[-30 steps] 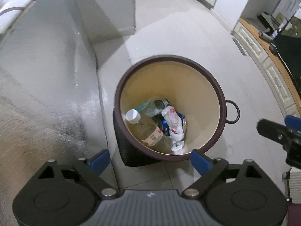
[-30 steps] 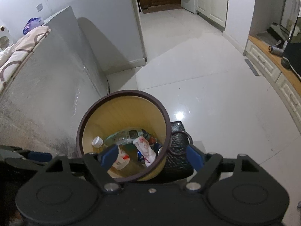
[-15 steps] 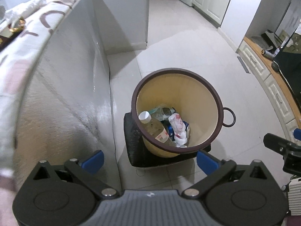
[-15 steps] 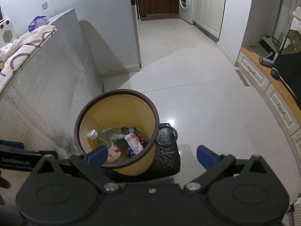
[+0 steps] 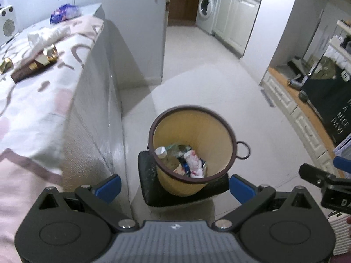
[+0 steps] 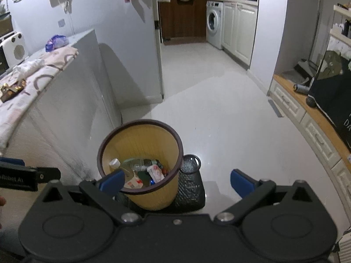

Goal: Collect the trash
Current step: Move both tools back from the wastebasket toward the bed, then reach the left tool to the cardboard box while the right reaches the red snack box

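A yellow bin with a brown rim (image 5: 197,127) (image 6: 140,140) stands on the white floor, on a black textured bag (image 5: 151,182) (image 6: 190,188). Inside lie a plastic bottle (image 5: 163,154) (image 6: 115,164), a crumpled white and red wrapper (image 5: 193,164) (image 6: 155,173) and other scraps. My left gripper (image 5: 174,188) is open and empty, above and short of the bin. My right gripper (image 6: 177,183) is open and empty too, with the bin low between its fingers. A finger of each gripper shows at the edge of the other's view.
A white cabinet (image 5: 98,109) topped by a patterned cloth (image 5: 43,83) with small items stands close on the left. Low drawers with a wooden top (image 5: 296,114) run along the right. A washing machine (image 6: 214,27) is at the far end of the tiled floor.
Both grippers have drawn back and up from the bin, which now looks smaller and lower. The cloth-covered top has come into view. The right gripper's jaws stand wider than a second ago.
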The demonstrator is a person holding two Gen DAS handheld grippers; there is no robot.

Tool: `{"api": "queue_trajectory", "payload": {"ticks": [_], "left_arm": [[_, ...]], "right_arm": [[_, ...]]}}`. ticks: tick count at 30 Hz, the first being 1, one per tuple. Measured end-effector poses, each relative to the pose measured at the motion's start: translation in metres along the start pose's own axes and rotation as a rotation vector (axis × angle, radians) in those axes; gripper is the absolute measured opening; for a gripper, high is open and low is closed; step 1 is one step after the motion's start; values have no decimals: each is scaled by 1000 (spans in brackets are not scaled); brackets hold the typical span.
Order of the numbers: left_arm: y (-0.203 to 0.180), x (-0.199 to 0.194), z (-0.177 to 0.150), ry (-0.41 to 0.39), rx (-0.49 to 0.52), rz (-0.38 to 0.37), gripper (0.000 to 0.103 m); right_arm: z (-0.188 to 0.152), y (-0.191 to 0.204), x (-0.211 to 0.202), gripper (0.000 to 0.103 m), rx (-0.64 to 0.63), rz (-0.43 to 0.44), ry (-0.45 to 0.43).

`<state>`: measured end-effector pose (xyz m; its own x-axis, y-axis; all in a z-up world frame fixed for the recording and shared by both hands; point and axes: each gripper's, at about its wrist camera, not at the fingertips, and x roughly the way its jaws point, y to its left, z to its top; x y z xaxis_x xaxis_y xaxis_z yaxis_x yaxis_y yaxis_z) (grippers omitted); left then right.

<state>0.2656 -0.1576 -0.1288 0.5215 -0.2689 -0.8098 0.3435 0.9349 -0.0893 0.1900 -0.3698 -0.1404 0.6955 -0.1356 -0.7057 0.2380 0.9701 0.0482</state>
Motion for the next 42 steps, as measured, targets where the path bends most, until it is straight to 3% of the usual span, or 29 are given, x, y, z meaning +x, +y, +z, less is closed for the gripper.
{"api": "queue_trajectory", "payload": {"ticks": [12, 21, 30, 42], "left_arm": [[10, -107, 10, -189, 50, 13, 103], [46, -170, 20, -294, 79, 88, 103], [116, -200, 24, -334, 3, 180, 103], [225, -211, 26, -326, -121, 296, 103]], "right_arm": [[15, 20, -77, 103, -28, 20, -165], [47, 66, -123, 103, -58, 88, -252], [79, 142, -125, 103, -161, 168, -287], [97, 236, -94, 103, -232, 256, -240]]}}
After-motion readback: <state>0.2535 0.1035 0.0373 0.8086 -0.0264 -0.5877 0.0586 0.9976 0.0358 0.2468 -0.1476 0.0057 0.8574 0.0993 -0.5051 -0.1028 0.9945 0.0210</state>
